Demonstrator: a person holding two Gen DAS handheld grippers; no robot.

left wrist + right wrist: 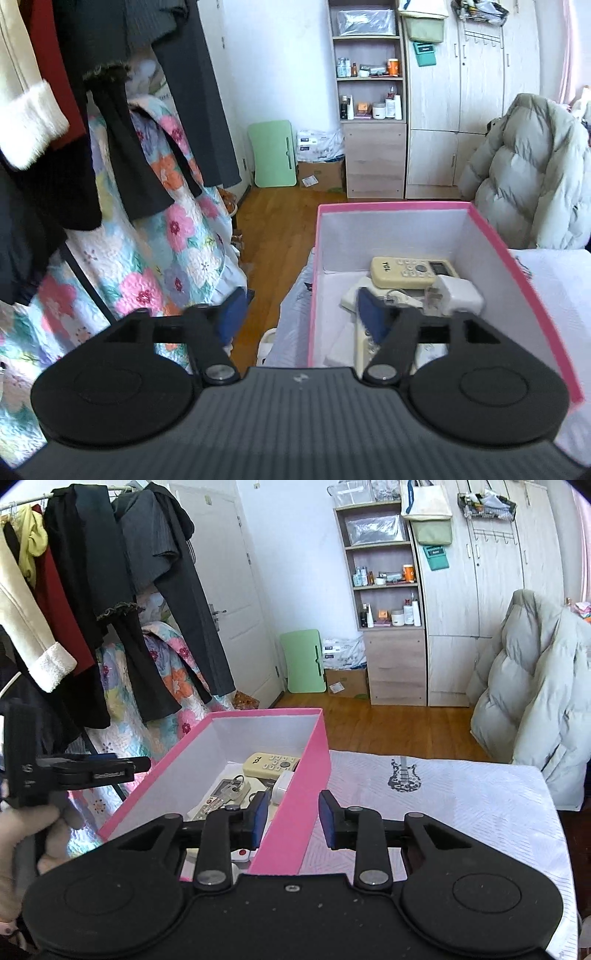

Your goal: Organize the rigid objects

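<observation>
A pink box (517, 273) with a white inside stands on the bed; it also shows in the right wrist view (314, 760). In it lie a cream TCL remote (410, 272), a white charger plug (458, 295), keys (232, 790) and other white remotes. My left gripper (301, 314) is open and empty, straddling the box's left wall, right finger inside. My right gripper (291, 819) is open and empty, straddling the box's right wall, its left finger (258, 818) inside. The left gripper also shows in the right wrist view (74, 768).
A white cloth with a guitar print (402, 771) covers the bed right of the box. A clothes rack (74, 572) with hanging garments and a floral quilt (155, 258) stand at the left. A grey puffer coat (535, 701), a shelf unit (391, 609) and wardrobes stand behind.
</observation>
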